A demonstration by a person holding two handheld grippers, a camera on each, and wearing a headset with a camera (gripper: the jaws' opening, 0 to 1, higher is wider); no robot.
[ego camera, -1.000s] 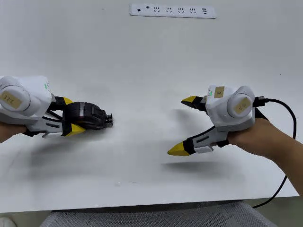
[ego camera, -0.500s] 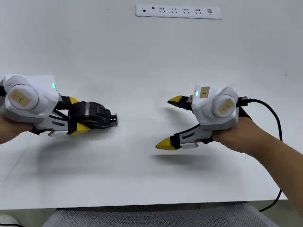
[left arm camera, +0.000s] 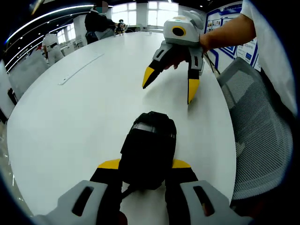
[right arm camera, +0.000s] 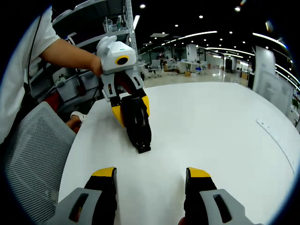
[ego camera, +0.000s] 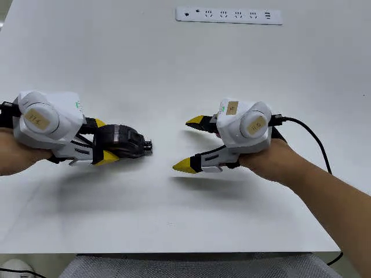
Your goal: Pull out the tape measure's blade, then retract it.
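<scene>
Jaws of the left gripper are clamping the black tape measure, low on the white bench. Jaws of the right gripper are gaping wide, near the tape measure's blade hook but apart from it. Judged step: closing squarely on the hook, then drawing straight away while the left is bracing the case. Count: one tape measure, two grippers, one power strip well beyond the tape measure.

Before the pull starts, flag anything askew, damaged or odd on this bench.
Nothing stands out. The tape measure sits clamped in the left gripper, blade not yet out, facing the open right gripper. The power strip lies flat on the white table.
</scene>
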